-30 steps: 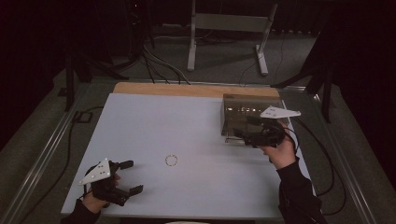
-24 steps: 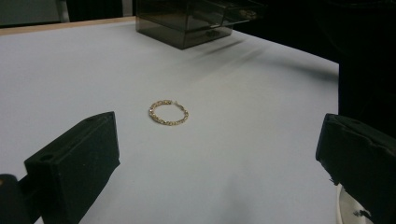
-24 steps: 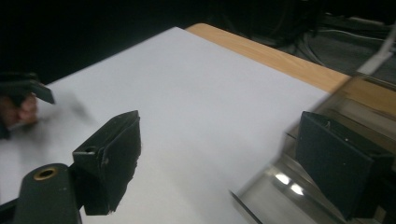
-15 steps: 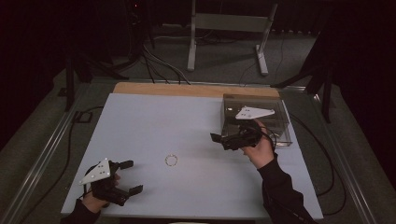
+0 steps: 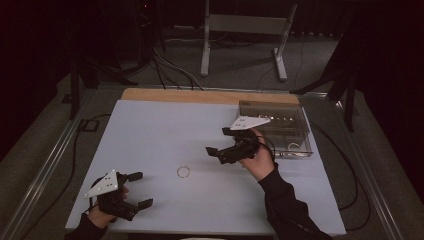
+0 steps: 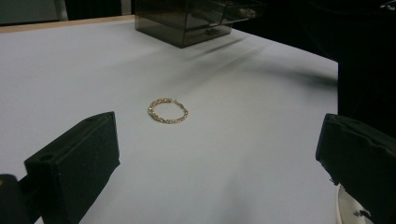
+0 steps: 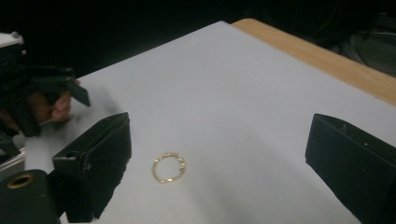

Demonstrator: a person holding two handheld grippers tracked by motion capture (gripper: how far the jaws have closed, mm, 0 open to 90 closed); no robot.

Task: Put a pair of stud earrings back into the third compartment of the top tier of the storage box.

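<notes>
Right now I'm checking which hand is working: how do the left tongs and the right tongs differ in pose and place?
The left tongs sit low at the table's near left corner, while the right tongs are held mid-table beside the clear drawer box. The left tongs point right toward the gold chain bracelet; the right tongs point left toward it from the other side. Both are open and hold nothing.

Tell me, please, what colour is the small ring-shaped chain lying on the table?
Gold. The chain shows it best in the left gripper view.

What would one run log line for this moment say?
right hand-held gripper: open, aimed at gold bracelet | left hand-held gripper: open, idle | bracelet: flat on table
</notes>
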